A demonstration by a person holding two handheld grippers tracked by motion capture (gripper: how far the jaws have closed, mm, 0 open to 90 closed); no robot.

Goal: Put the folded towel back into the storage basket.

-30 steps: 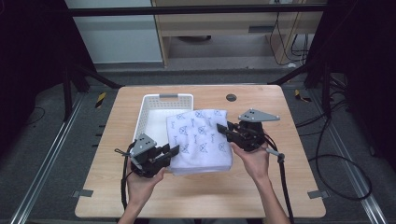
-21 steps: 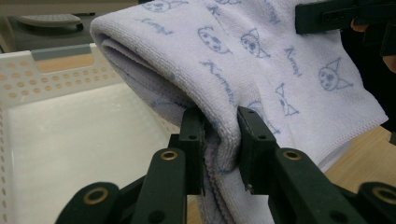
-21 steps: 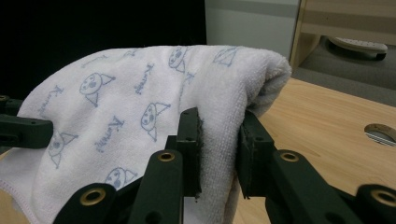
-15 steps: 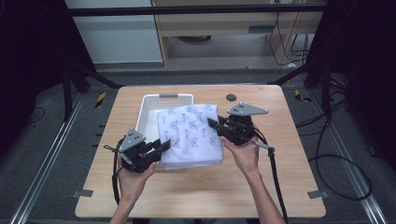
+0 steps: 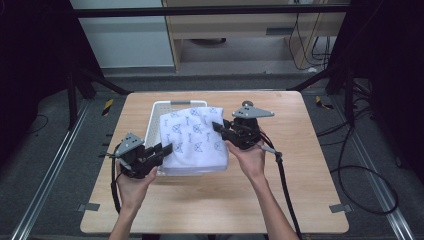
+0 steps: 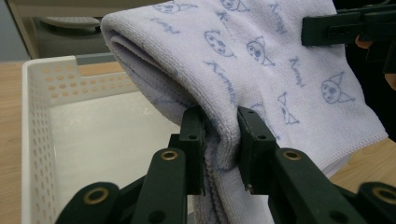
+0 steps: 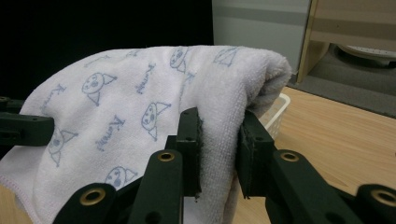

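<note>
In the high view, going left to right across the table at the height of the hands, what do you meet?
Left tongs → white basket → folded towel → right tongs → bare table.

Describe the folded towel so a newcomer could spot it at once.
On the wooden table, look above the white perforated basket. The towel hangs there between the left gripper and right gripper: pale, folded, soft, printed with small blue cat faces and script.

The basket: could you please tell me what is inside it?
In the left gripper view the basket's visible floor is bare; the towel, pinched by both grippers, hangs over it and hides the rest.
</note>
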